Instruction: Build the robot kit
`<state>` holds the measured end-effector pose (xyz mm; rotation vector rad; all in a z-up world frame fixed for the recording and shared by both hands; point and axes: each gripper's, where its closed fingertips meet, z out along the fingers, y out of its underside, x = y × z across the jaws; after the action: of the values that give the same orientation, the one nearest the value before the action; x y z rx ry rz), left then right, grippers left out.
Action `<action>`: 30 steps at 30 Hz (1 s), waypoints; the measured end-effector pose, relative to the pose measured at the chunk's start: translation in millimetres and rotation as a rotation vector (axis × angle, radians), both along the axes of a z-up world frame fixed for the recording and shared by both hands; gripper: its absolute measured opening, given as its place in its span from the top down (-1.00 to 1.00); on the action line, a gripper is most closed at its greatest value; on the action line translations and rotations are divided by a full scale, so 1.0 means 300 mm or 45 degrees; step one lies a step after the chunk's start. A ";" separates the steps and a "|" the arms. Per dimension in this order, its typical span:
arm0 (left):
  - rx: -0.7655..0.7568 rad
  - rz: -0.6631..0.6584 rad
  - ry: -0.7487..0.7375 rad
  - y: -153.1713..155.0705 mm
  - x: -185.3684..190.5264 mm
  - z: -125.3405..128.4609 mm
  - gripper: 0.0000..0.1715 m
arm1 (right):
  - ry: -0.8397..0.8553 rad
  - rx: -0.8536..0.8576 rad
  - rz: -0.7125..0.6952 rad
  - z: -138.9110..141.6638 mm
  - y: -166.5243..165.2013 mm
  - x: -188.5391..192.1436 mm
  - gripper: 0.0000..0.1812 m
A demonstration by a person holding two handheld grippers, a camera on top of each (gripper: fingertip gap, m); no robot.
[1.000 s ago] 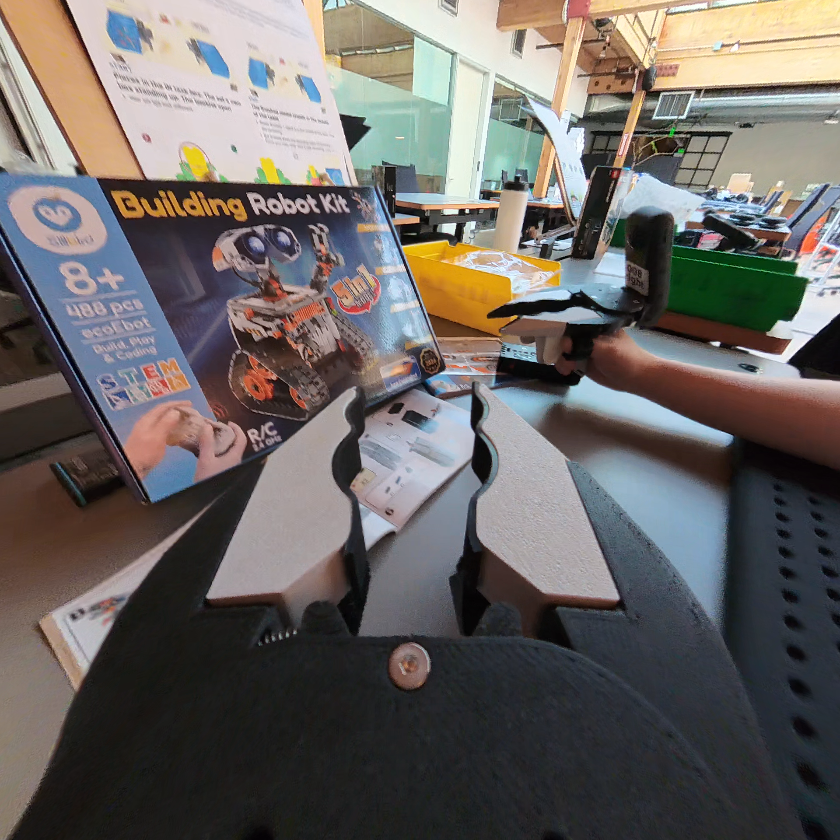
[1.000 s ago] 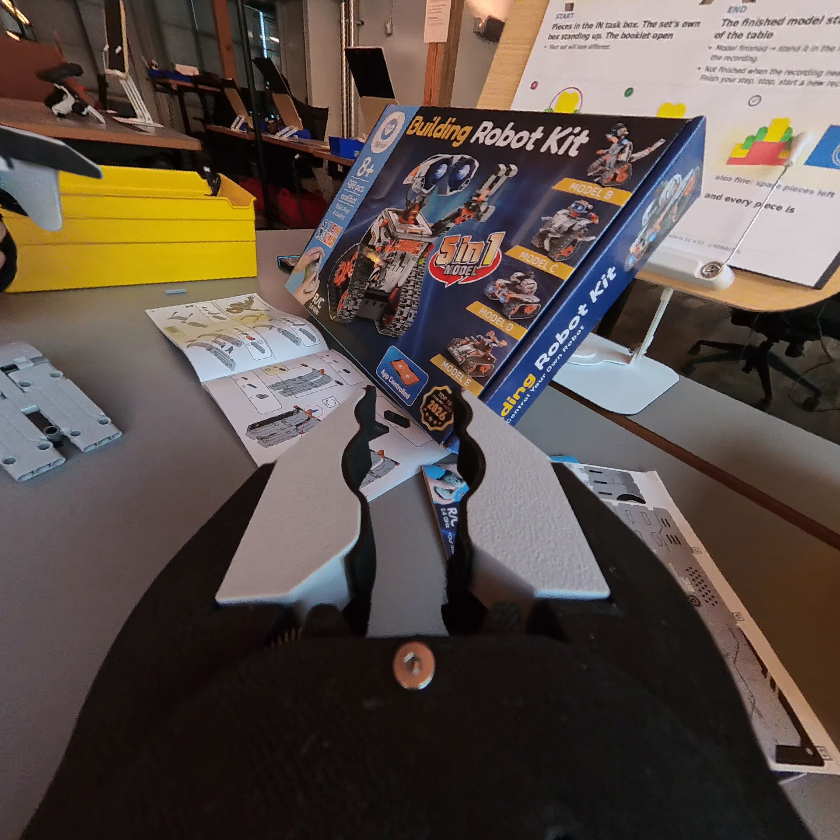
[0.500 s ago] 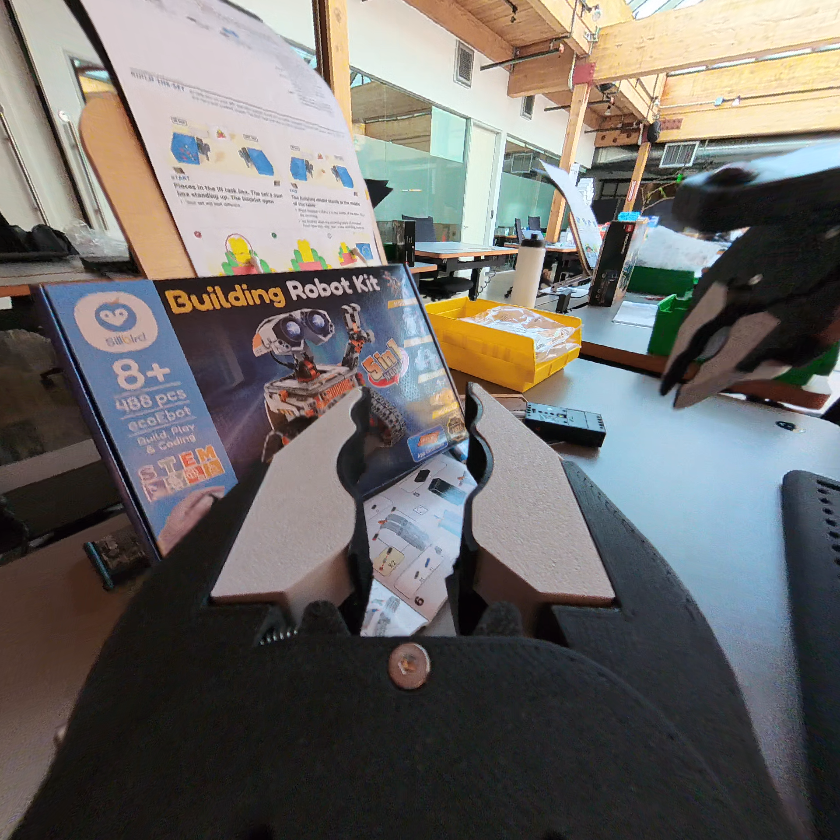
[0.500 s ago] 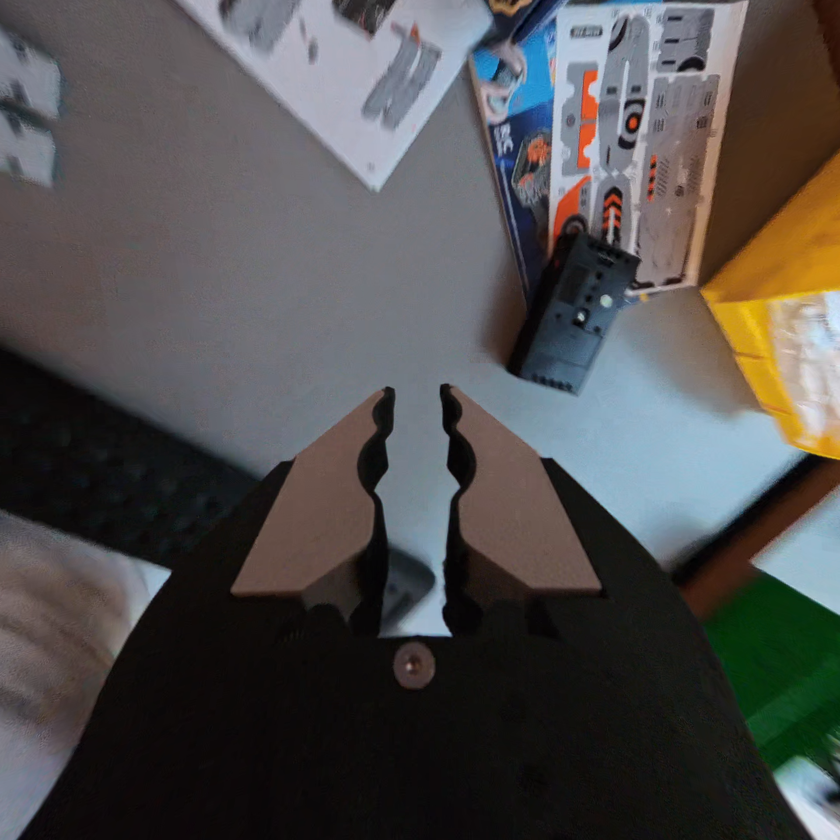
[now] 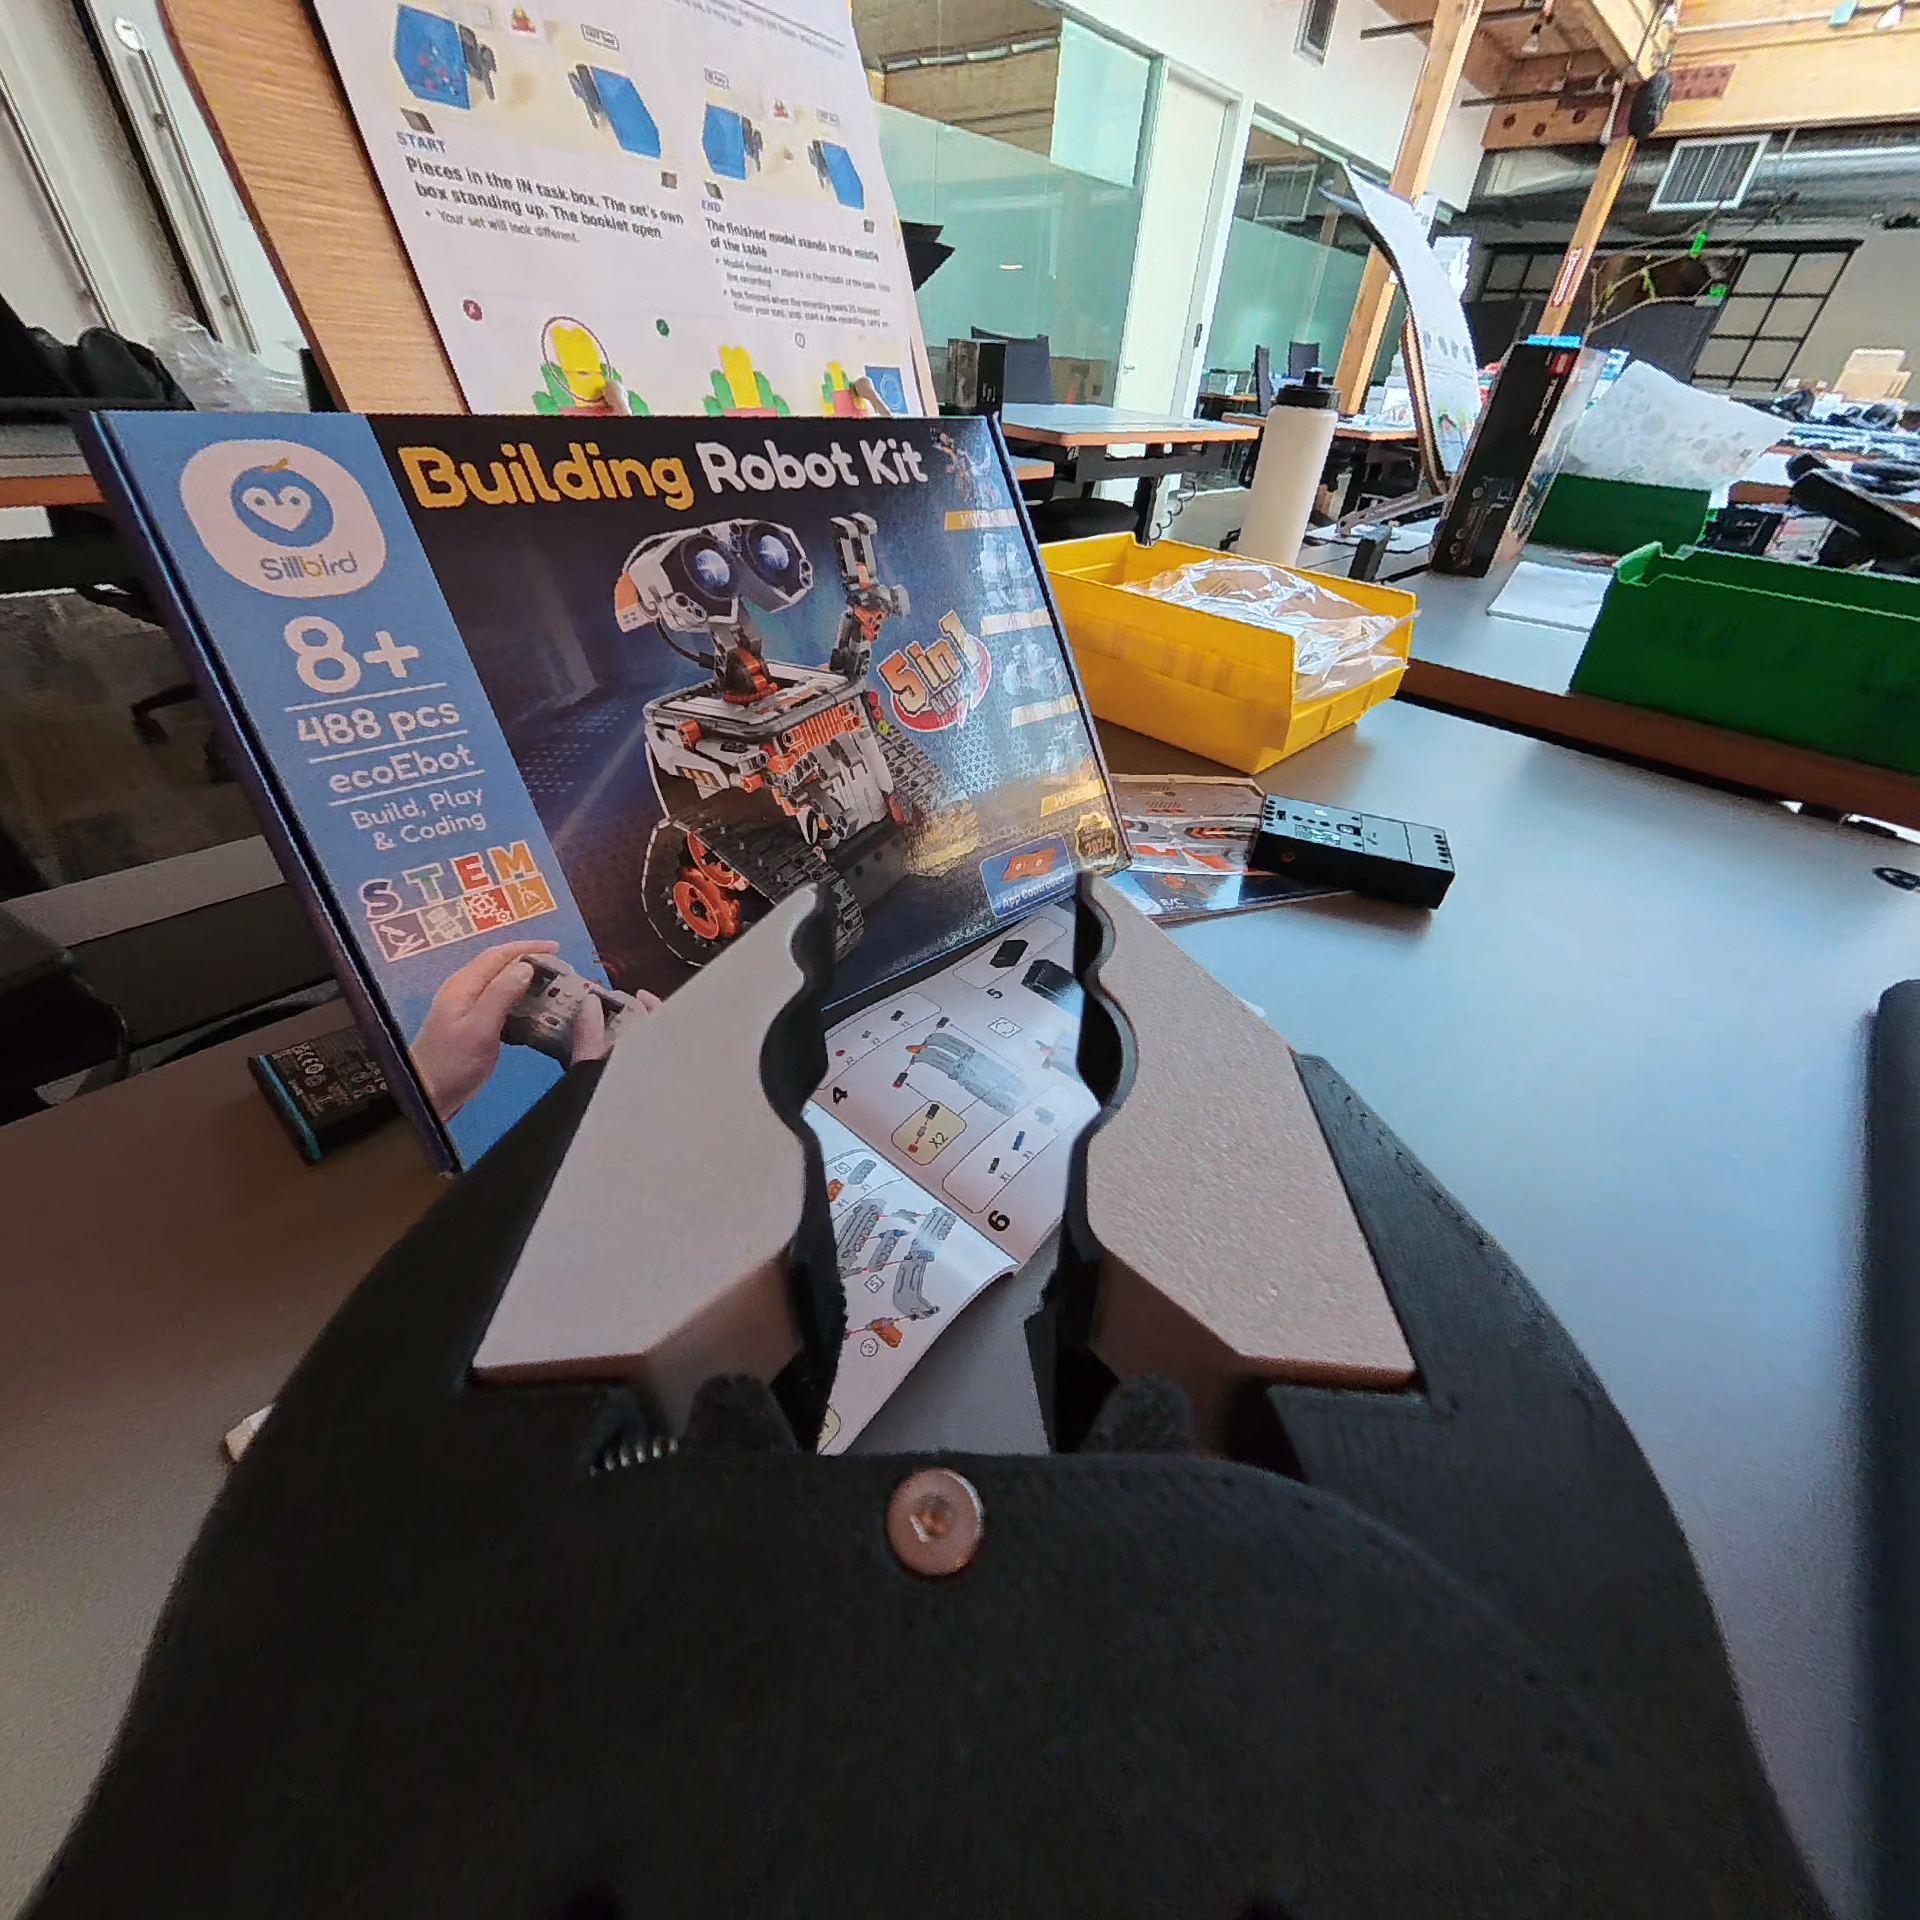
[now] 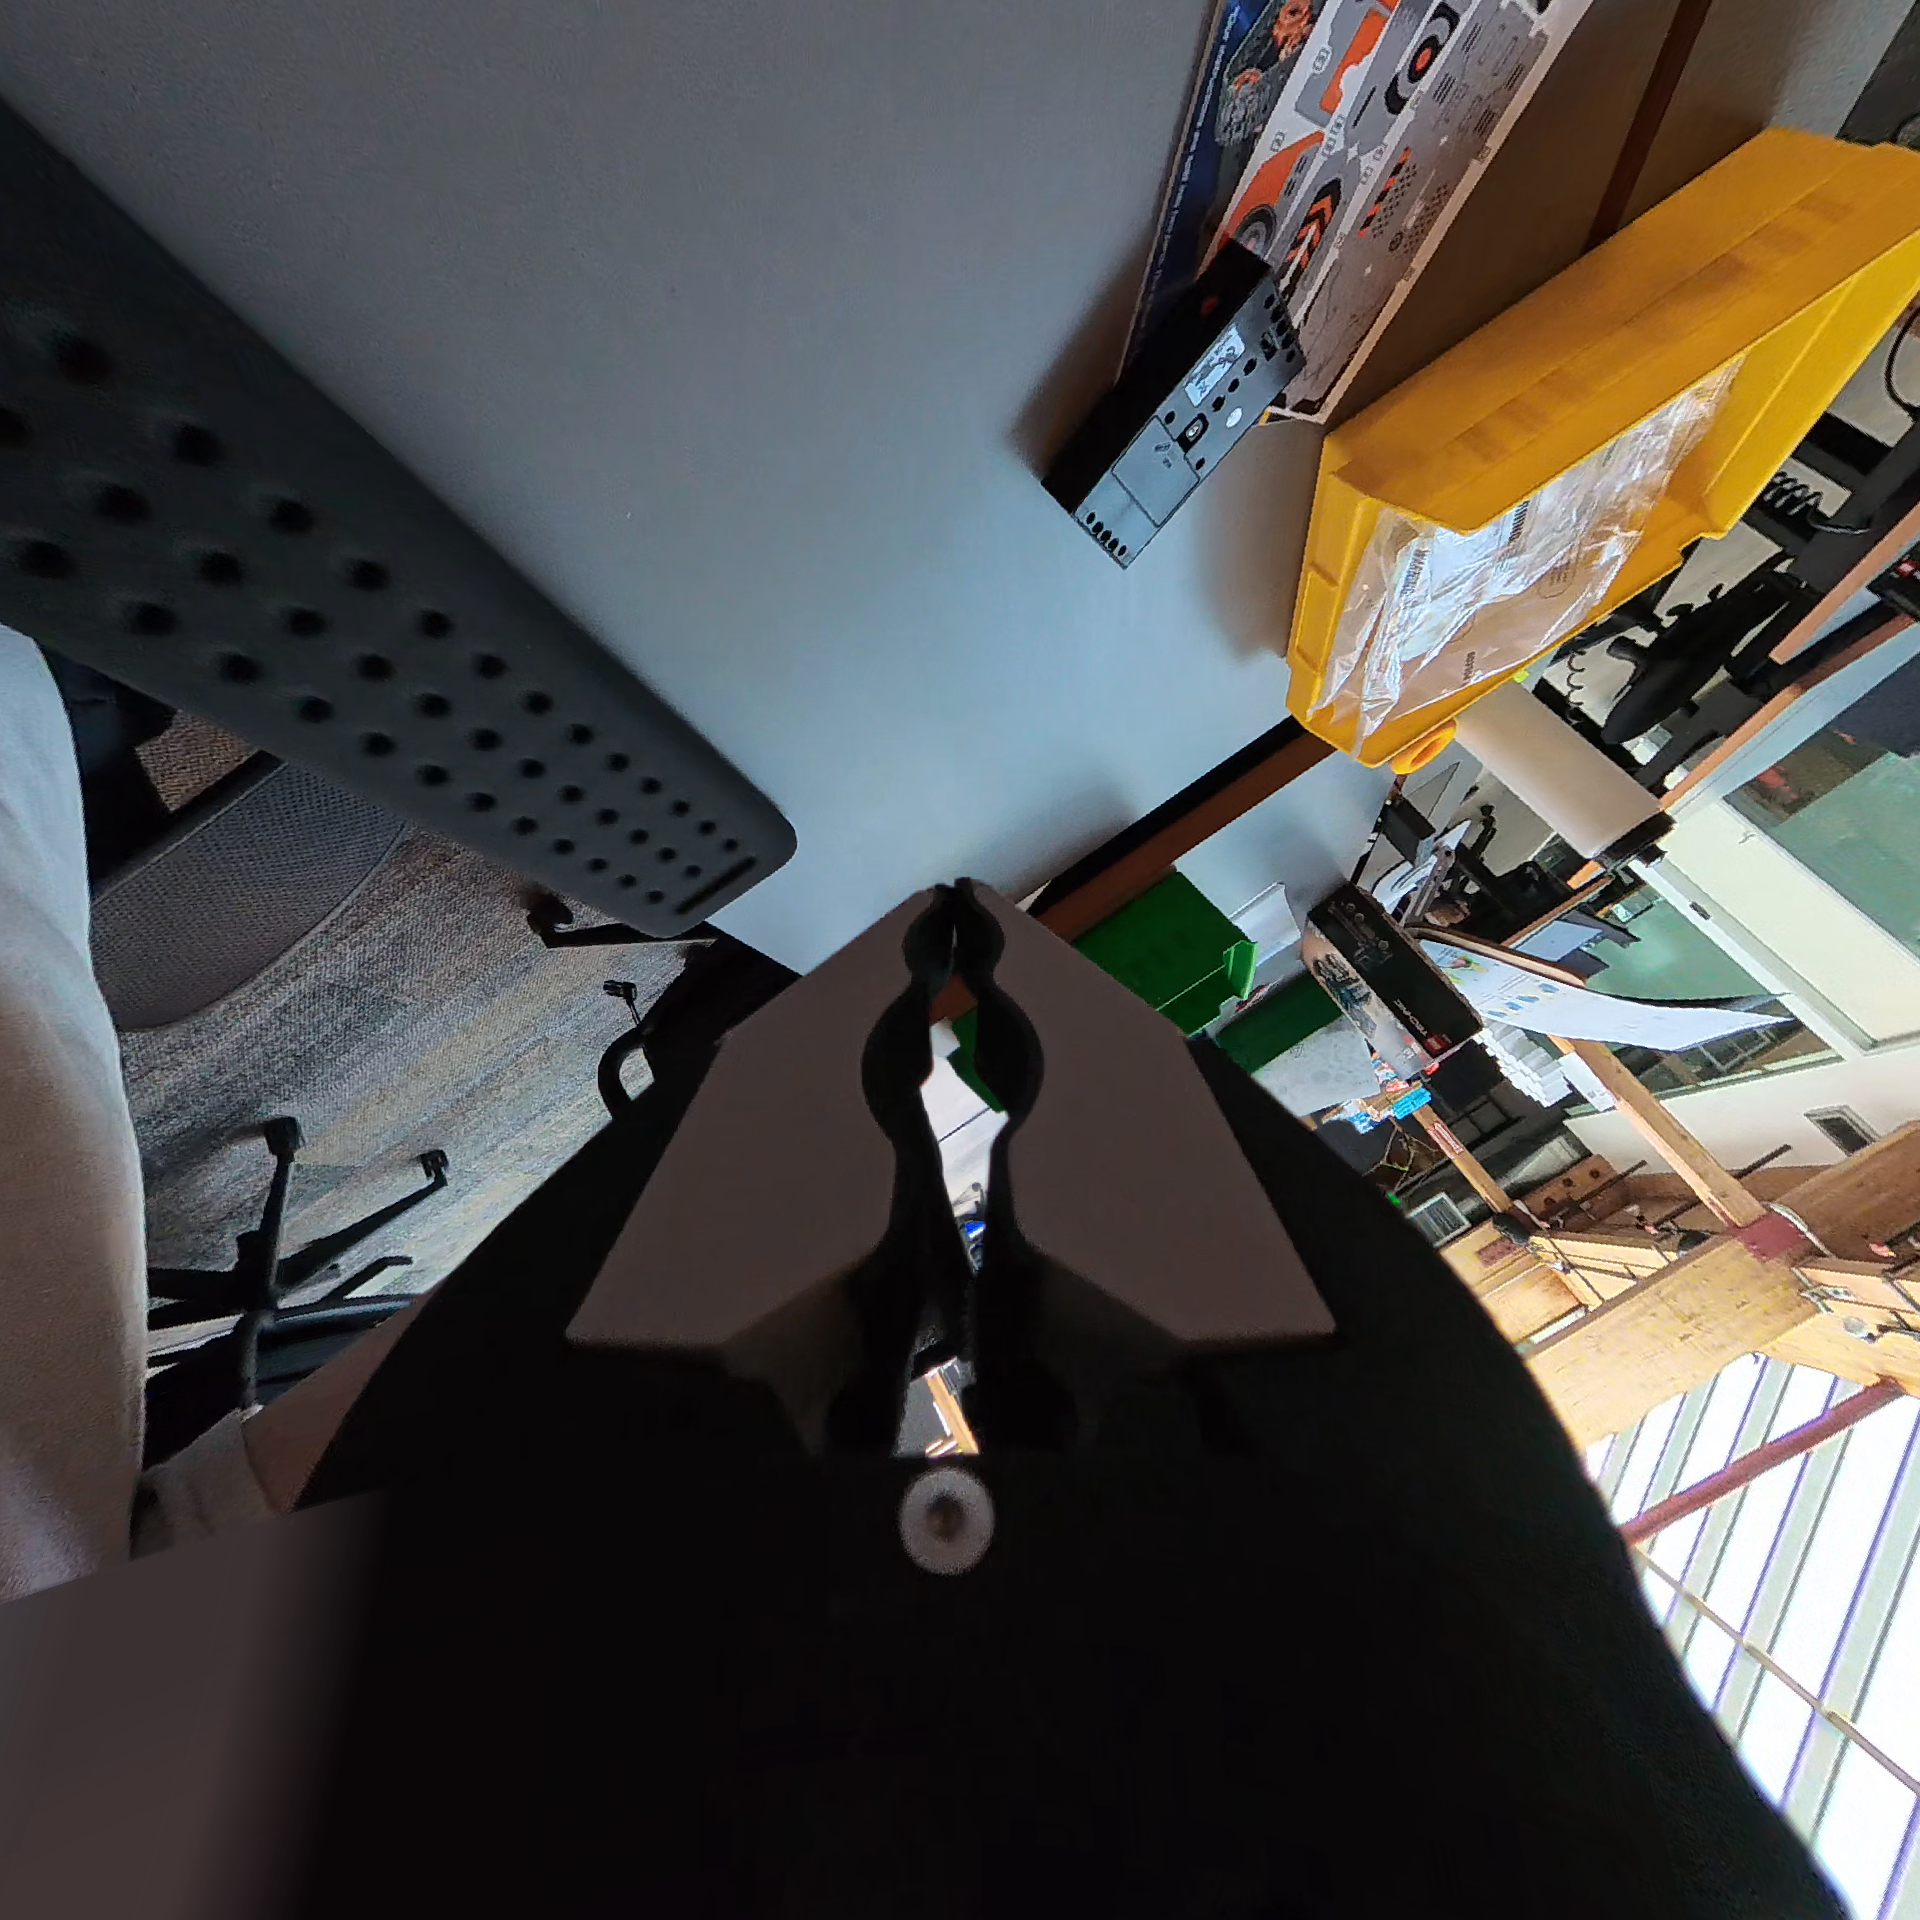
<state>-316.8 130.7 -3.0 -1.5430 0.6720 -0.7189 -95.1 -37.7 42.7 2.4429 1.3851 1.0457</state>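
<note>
My left gripper (image 5: 945, 914) hangs with fingers apart and empty; the booklet (image 5: 935, 1122) lies between them, the kit box (image 5: 582, 727) just ahead-left. My right gripper (image 6: 956, 899) is closed on nothing, tipped over the tabletop (image 6: 727, 364), the black module (image 6: 1179, 416) well ahead-right.

kit box (image 5: 623, 727) blocking left (tilted), grey table (image 5: 1558, 1039) open right

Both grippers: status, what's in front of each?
Left gripper open, empty, over open booklet before upright kit box. Right gripper shut, empty, tilted over grey table. Black module and yellow bin beyond.
</note>
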 end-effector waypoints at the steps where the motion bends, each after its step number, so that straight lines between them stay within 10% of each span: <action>1: -0.004 -0.007 0.001 -0.002 0.004 -0.001 0.49 | -0.006 -0.010 -0.003 0.000 -0.008 -0.002 1.00; 20: -0.080 0.029 -0.039 0.004 -0.031 0.008 0.41 | -0.042 -0.199 -0.019 -0.117 0.028 0.026 1.00; 26: -0.044 0.130 -0.088 0.031 -0.067 0.027 0.39 | 0.666 -0.064 -0.083 -0.261 0.200 -0.008 1.00; 30: -0.026 0.182 -0.116 0.045 -0.092 0.035 0.38 | 1.450 0.487 -0.086 -0.204 0.501 -0.102 1.00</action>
<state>-344.6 144.3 7.6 -1.5500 0.4829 -0.6856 -125.8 112.6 -18.5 3.5490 1.3256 -0.2734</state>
